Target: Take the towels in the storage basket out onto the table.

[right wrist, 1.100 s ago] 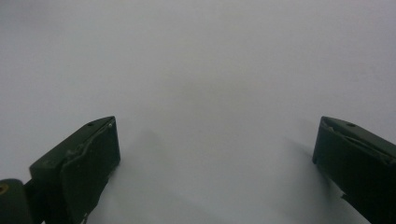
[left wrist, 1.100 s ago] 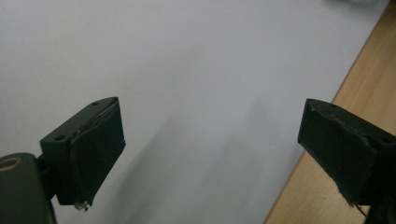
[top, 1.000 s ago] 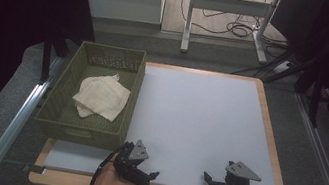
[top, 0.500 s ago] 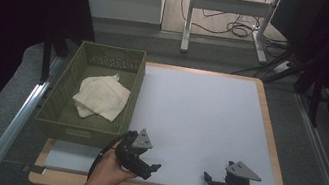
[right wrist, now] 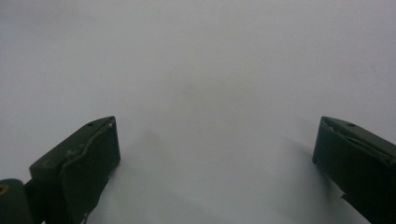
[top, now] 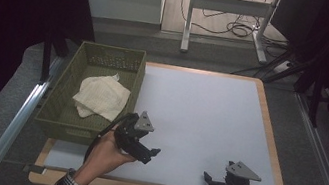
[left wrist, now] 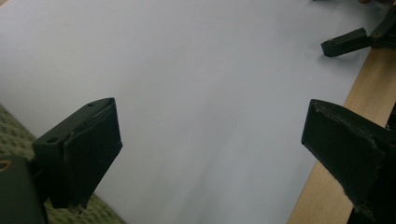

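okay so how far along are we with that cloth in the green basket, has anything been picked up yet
Nothing looks done yet: the folded cream cloth lies untouched in the olive-green woven basket. In hand: the left gripper is raised beside the basket's near corner, jaws open and empty. The right gripper rests open on the pale blue mat. Reaching, grasping and moving the cloth all seem left.

Wooden table [top: 270, 140], white mat [top: 207, 125], green basket [top: 56, 105]

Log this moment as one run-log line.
left claw: open, raised beside basket | right claw: open, low over mat | towel: in basket, untouched
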Demonstrator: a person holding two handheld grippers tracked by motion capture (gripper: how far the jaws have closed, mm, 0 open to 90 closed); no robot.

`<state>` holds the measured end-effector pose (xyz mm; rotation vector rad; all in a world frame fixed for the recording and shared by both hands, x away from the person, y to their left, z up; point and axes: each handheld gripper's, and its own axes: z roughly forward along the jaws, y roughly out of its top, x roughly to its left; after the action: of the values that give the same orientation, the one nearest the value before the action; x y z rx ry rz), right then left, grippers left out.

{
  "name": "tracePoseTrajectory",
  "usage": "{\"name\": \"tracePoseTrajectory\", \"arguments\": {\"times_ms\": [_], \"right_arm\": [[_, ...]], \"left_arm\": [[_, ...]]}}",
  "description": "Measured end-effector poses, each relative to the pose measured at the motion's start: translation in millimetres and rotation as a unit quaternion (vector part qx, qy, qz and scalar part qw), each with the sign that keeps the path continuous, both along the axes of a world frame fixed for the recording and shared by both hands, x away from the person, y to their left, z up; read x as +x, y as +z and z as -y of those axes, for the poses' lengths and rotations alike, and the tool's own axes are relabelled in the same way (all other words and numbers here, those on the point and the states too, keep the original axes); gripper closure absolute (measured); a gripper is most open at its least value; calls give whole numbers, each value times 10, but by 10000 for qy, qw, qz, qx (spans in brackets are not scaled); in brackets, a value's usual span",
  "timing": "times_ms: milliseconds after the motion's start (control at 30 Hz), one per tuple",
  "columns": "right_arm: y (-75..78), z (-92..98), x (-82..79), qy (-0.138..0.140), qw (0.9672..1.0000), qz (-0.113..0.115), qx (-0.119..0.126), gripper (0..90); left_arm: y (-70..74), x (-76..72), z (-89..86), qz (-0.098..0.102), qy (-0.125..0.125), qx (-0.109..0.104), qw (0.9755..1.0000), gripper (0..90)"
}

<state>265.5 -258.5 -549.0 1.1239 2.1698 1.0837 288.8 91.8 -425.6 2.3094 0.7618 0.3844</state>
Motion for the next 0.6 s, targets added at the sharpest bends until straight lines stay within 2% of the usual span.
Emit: {"name": "tracePoseTrajectory", "arguments": {"times_ms": [133,600], "right_arm": [[-1,-1,0,-2,10000,5,6,7],[-2,-1,0,-1,10000,6,1,7]], "left_arm": [[63,116,-94,-40,153,-28,9999,42],[167,305,-382,26,555,-16,9985,47]]}}
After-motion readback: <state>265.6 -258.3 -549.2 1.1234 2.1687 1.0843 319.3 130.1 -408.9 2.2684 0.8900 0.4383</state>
